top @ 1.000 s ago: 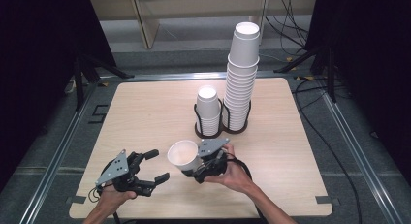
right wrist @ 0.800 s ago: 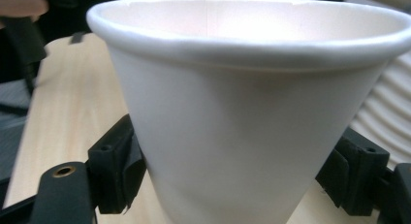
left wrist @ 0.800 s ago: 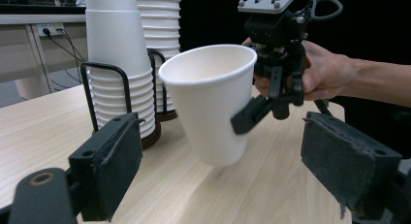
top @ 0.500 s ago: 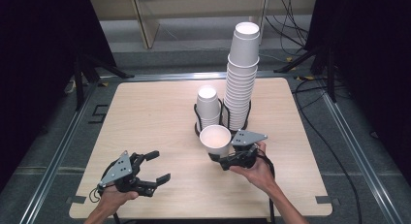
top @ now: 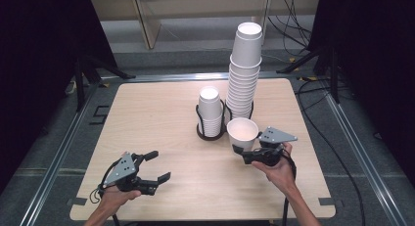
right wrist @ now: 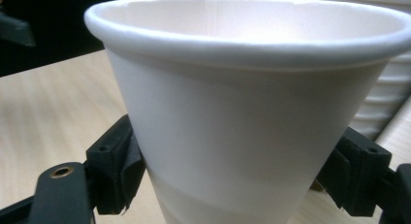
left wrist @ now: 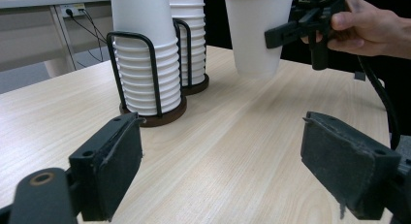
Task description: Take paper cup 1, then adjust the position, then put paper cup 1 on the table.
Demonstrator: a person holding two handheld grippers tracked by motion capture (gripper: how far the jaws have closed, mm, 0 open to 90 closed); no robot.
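No text or label seems readable on the blank white cups.

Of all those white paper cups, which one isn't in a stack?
The single cup clamped in the right gripper, held upright above the table. Every other cup sits upside down in the two stacks in the wire holders.

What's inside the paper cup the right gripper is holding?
The cup held by the right gripper looks empty: the upper inner wall in the right gripper view is bare white. Its bottom is hidden by the near rim, so that part cannot be confirmed.

Black tongs with grey three-cornered plates; worn pads; trailing black cables.
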